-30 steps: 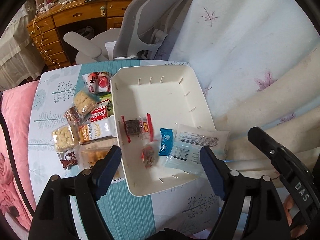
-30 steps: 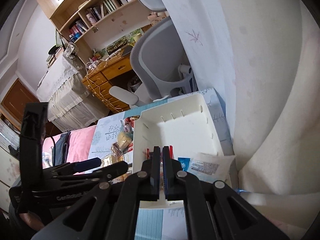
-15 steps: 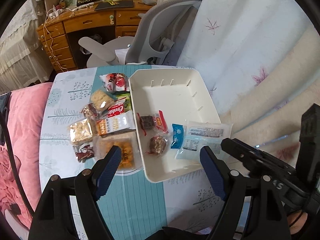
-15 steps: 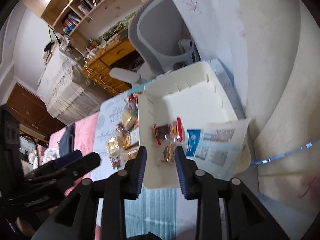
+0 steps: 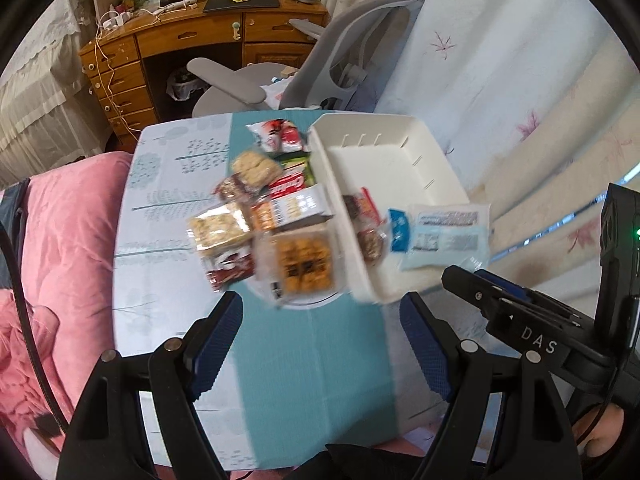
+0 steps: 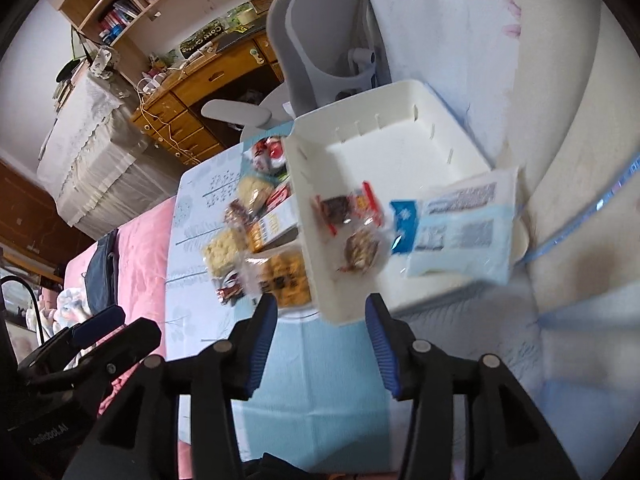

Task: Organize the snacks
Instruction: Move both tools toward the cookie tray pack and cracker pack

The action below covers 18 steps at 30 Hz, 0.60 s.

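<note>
A white tray (image 5: 400, 160) (image 6: 400, 140) stands on the table's right side. In it lie a red-edged brownie pack (image 6: 344, 208), a round chocolate snack (image 6: 362, 250), a small blue sachet (image 6: 404, 226) and a pale blue packet (image 6: 464, 232) that overhangs the rim. Left of the tray lies a pile of snacks: a waffle pack (image 5: 306, 264), a cracker box (image 5: 292, 212), a rice-puff pack (image 5: 218, 228). My left gripper (image 5: 320, 344) is open and empty above the table's near part. My right gripper (image 6: 322, 344) is open and empty near the tray's front corner.
The table (image 5: 172, 184) has a pale tree-print cloth with a teal stripe. A pink quilt (image 5: 60, 264) lies to the left. A grey office chair (image 5: 320, 64) and a wooden desk (image 5: 180, 40) stand behind. A pale curtain (image 5: 520, 80) hangs at the right.
My right gripper has opened from shut to wide. Both grippers have pulled back and up from the tray, and the view now takes in more of the table.
</note>
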Available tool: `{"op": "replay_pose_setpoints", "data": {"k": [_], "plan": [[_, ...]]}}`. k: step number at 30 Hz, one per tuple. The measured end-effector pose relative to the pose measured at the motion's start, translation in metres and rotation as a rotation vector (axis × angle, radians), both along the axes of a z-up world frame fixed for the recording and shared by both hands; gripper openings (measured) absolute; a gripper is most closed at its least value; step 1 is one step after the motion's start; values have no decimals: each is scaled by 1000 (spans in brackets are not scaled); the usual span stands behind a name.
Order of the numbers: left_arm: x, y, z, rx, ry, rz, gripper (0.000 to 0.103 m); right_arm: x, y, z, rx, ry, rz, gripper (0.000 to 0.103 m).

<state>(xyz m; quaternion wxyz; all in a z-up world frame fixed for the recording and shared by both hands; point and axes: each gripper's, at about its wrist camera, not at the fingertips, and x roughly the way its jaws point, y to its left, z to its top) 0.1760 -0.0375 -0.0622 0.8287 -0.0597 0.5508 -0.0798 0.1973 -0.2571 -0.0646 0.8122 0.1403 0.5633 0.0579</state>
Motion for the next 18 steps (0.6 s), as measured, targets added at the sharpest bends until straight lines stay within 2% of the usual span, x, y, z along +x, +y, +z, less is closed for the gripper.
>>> {"op": "replay_pose_setpoints", "data": {"k": [2, 12, 18], "plan": [[-4, 12, -1, 10, 3, -14, 80, -9, 16, 0, -8, 1, -18, 53], [-11, 71, -14, 80, -4, -133, 80, -39, 77, -6, -23, -9, -126, 55], [-3, 89, -22, 96, -30, -208, 80, -45, 99, -8, -39, -14, -200, 61]]}}
